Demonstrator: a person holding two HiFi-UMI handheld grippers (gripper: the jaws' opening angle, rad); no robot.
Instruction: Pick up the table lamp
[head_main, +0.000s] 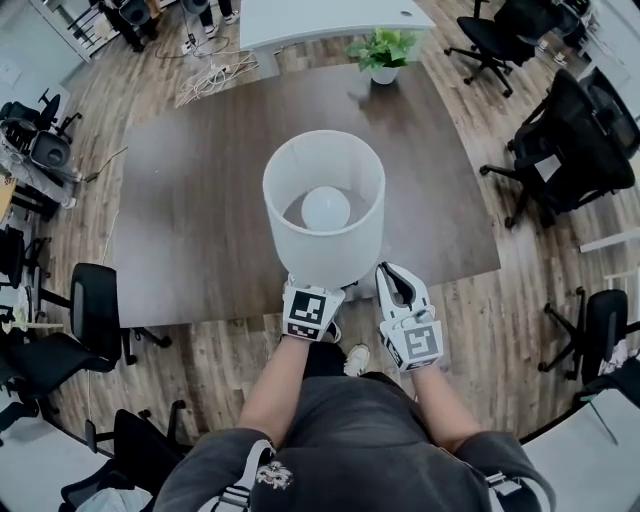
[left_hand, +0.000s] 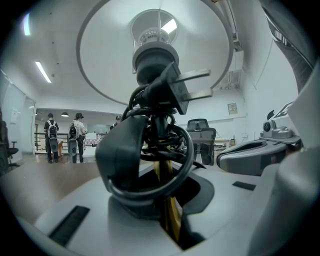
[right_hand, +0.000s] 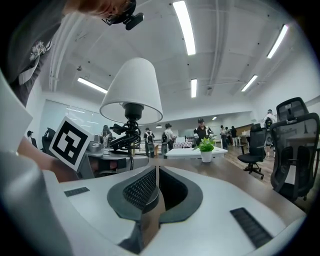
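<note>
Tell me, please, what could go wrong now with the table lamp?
Only the left hand-held gripper clamps the thin stem under the wide shade; the lamp may tilt.
The cord wound round the stem, plug sticking out, may unwind and snag.
The right hand-held gripper is shut and empty, so it gives no support.

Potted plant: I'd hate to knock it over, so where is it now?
In the head view the potted plant stands at the far edge of the dark table, right of centre, beyond the table lamp.
</note>
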